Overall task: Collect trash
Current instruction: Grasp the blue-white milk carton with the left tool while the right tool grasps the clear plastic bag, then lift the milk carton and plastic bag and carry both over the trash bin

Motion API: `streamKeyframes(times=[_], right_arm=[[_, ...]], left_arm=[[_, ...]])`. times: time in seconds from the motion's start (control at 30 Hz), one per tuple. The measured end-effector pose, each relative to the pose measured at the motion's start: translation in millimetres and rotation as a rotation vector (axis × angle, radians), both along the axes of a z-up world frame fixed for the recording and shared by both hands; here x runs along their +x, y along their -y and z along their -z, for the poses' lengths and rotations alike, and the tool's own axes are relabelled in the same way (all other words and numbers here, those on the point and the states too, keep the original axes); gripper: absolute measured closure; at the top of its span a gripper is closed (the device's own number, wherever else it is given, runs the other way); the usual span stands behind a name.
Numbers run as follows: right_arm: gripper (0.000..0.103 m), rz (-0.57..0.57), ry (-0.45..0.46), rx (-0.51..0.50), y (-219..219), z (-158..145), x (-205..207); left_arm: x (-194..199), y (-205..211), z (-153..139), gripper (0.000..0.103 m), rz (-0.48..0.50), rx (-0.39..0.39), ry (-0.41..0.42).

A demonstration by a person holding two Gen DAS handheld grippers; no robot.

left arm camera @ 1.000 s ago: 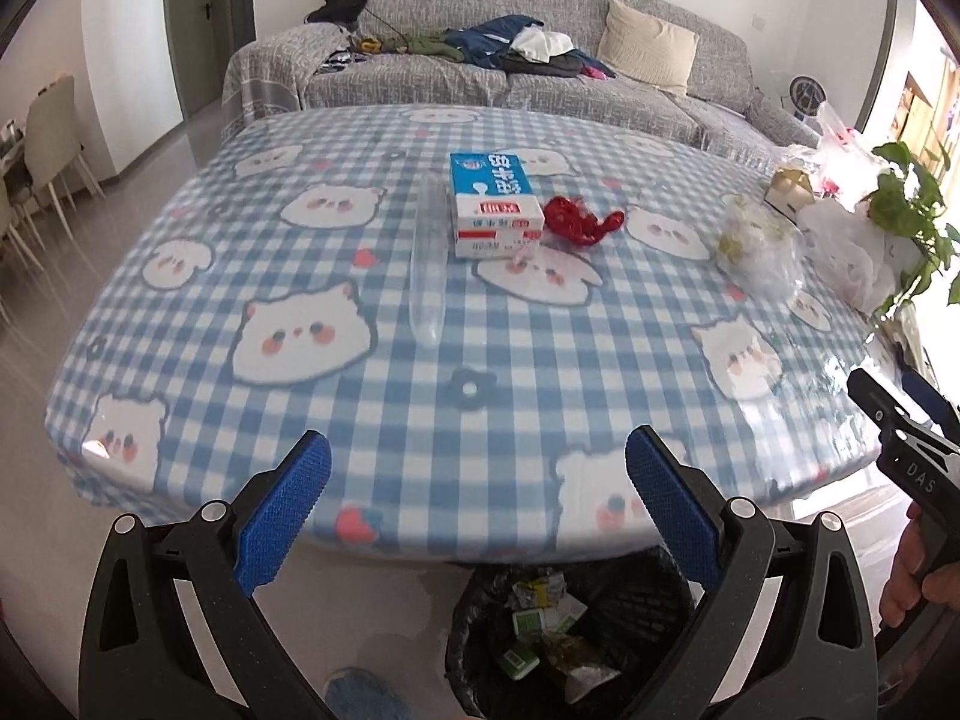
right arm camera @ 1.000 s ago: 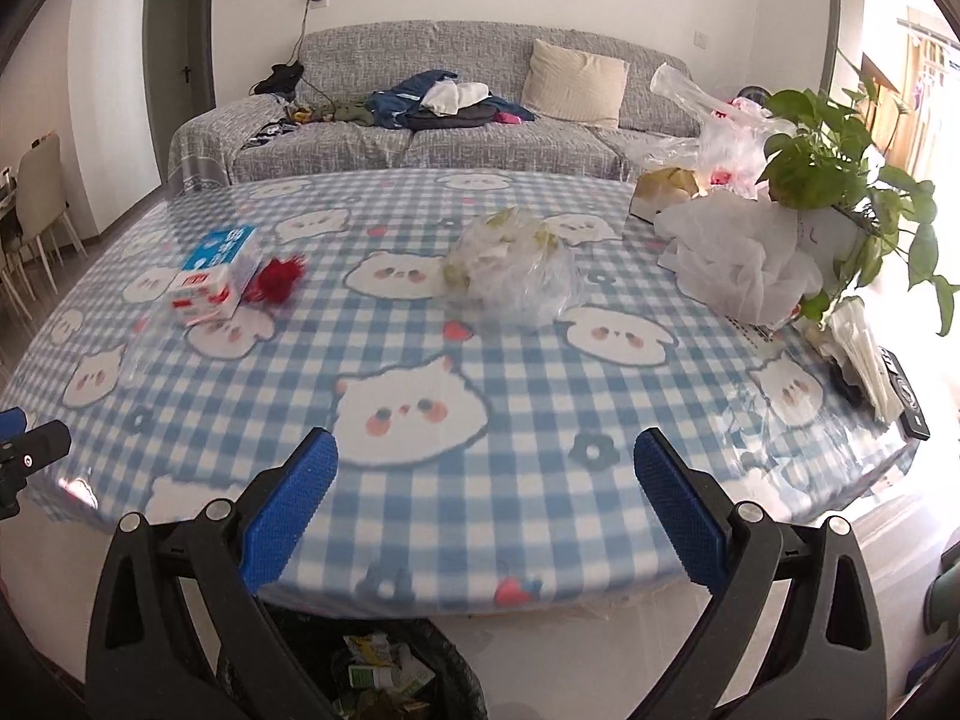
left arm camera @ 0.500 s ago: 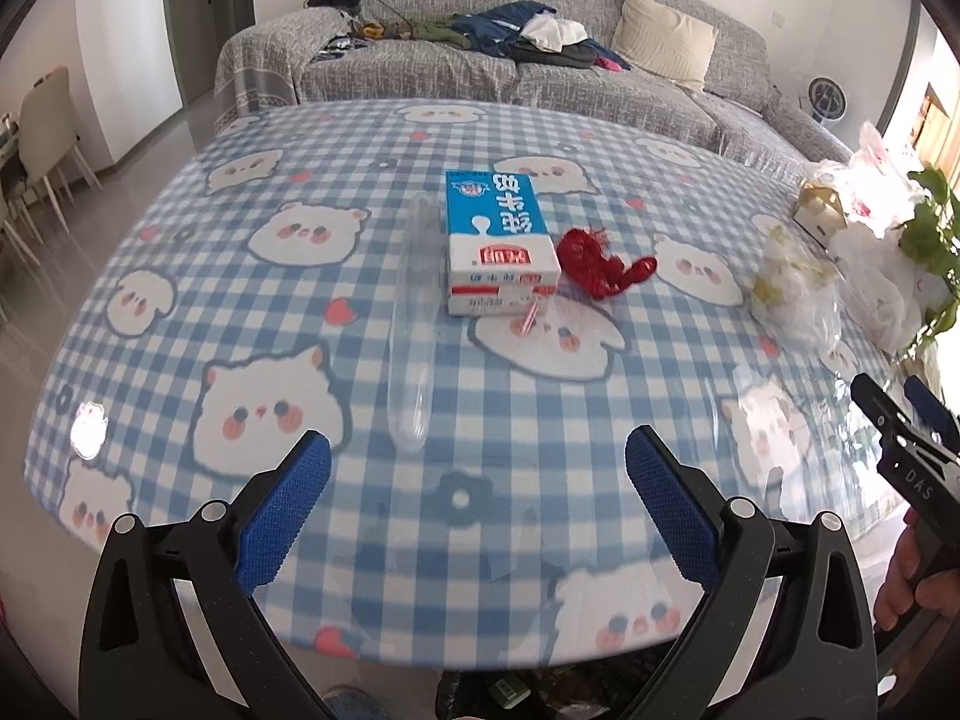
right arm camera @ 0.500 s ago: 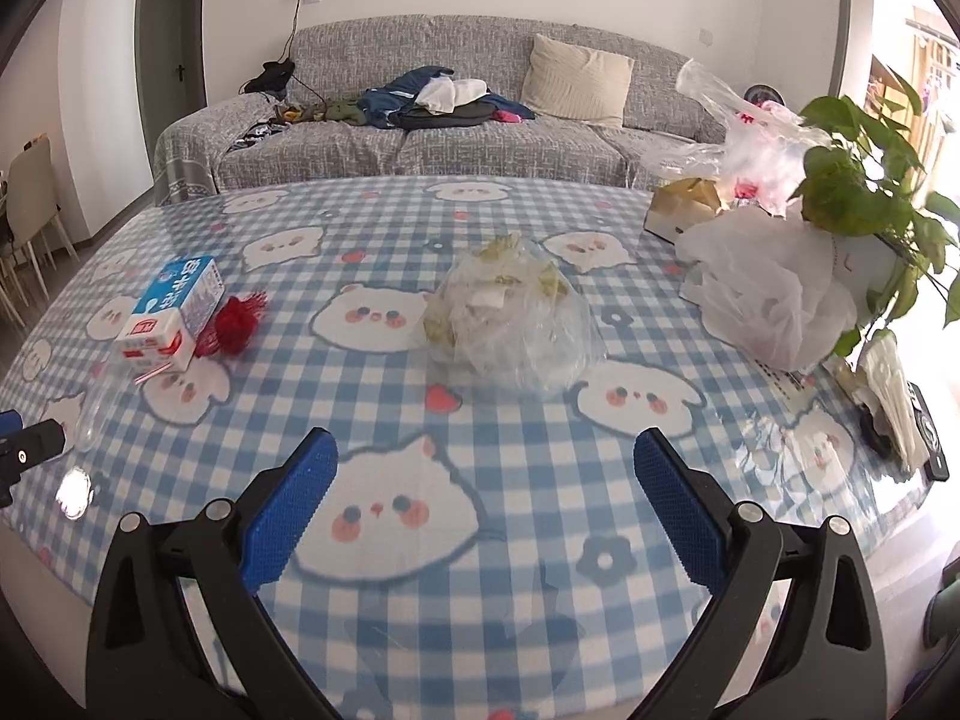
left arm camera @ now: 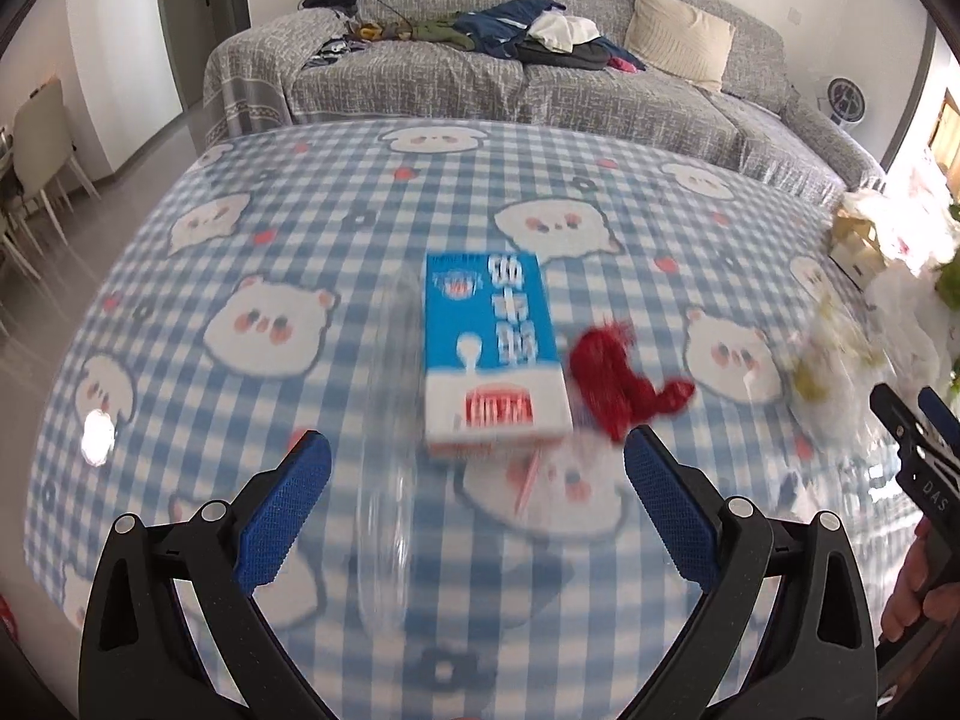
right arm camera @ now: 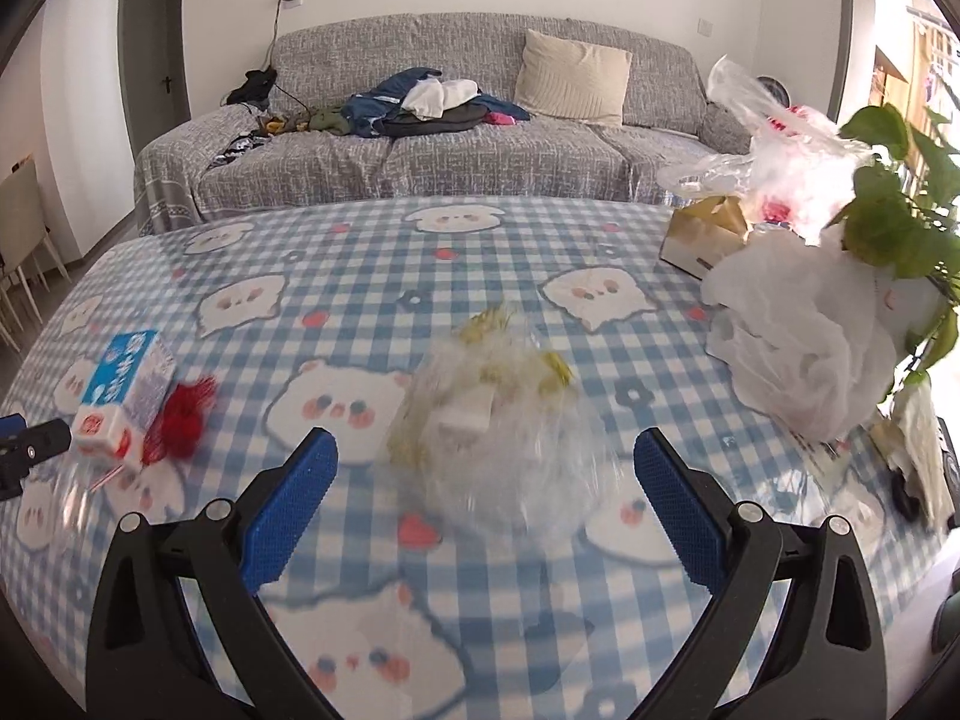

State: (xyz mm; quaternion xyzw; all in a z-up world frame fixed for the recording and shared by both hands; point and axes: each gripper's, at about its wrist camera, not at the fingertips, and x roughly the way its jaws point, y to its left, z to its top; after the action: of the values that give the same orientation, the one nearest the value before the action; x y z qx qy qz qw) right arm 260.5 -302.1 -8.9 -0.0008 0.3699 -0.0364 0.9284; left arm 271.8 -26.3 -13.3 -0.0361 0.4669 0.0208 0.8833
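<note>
Blue pads line the 2 fingers of the left gripper (left arm camera: pixel 477 465), which are spread wide apart and hold nothing above the checked tablecloth (left arm camera: pixel 240 228). Just ahead of them a blue and white milk carton (left arm camera: pixel 492 348) is seen lying flat, with a clear plastic bottle (left arm camera: pixel 390 450) alongside its left edge and a red crumpled scrap (left arm camera: pixel 618 378) just beside its right. The right gripper (right arm camera: pixel 486 480) is likewise spread wide and empty; a clear bag of scraps (right arm camera: pixel 504 420) is framed between its fingers on the cloth. A white plastic bag (right arm camera: pixel 798 336) is seen well to the right.
</note>
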Motion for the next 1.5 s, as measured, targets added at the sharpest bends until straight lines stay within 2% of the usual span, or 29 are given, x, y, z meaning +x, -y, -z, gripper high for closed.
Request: streamKeyframes(times=[0.17,0.23,0.4,0.53,0.7,0.9,1.07,1.17,1.27,1.5], right_arm=[[0.008,0.022,0.002,0.014,8.5,9.6,20.6],[0.008,0.029,-0.001,0.019,12.2,12.7,25.6],[0.008,0.054,-0.029,0.049,19.8,25.4,39.2],[0.016,0.044,-0.044,0.067,20.5,32.1,43.8],[0.025,0.045,-0.065,0.089,22.8,40.0,48.2],[0.037,0.042,-0.100,0.110,24.4,47.3,50.6],[0.063,0.019,-0.123,0.134,21.5,53.5,52.0],[0.073,0.017,-0.118,0.132,19.7,53.1,50.8],[0.079,0.013,-0.105,0.121,17.0,50.3,49.3],[0.082,0.003,-0.074,0.131,15.8,42.2,45.4]], left_arm=[[41.5,4.3,13.1,0.007,-0.013,0.049,-0.031],[52.6,2.1,20.4,0.008,-0.021,0.045,-0.049],[73.7,3.4,31.4,0.015,-0.034,0.067,-0.080],[81.0,4.2,35.8,0.023,-0.041,0.073,-0.090],[84.5,9.6,42.3,0.040,-0.033,0.084,-0.101],[82.7,11.7,42.3,0.041,-0.036,0.090,-0.094],[81.2,13.3,41.4,0.041,-0.033,0.085,-0.092],[80.8,13.5,41.1,0.041,-0.034,0.087,-0.090],[80.7,13.4,40.9,0.041,-0.032,0.085,-0.091],[78.7,14.2,37.4,0.041,-0.030,0.079,-0.086]])
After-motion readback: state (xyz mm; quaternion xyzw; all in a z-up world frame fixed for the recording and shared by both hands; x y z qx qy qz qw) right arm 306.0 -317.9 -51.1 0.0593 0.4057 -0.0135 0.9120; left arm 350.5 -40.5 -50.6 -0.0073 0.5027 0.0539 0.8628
